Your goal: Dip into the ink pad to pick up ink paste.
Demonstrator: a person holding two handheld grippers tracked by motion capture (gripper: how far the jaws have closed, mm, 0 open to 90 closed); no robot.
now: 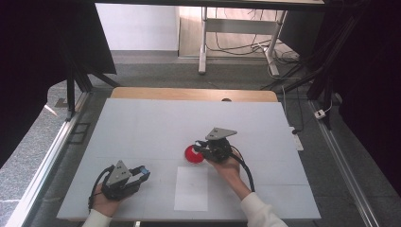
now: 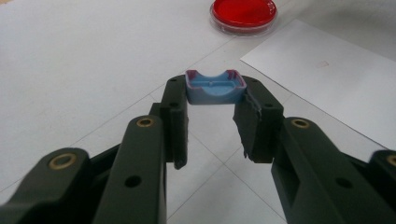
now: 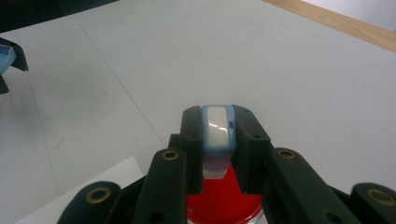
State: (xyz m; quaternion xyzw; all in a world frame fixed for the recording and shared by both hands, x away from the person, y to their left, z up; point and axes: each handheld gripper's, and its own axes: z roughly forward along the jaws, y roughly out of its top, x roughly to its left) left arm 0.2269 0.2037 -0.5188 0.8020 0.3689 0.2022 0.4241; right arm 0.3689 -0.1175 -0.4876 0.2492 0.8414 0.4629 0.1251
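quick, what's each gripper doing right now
left gripper: closed on a small blue tray-shaped piece.
right gripper: closed on a light blue and white piece, over the red dish.

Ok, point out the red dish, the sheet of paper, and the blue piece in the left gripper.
red dish (image 2: 243, 12), left gripper view, on its red middle.
sheet of paper (image 1: 191, 188), high view, at the sheet's centre.
blue piece (image 2: 215, 88), left gripper view, on its hollowed face between the jaw tips.
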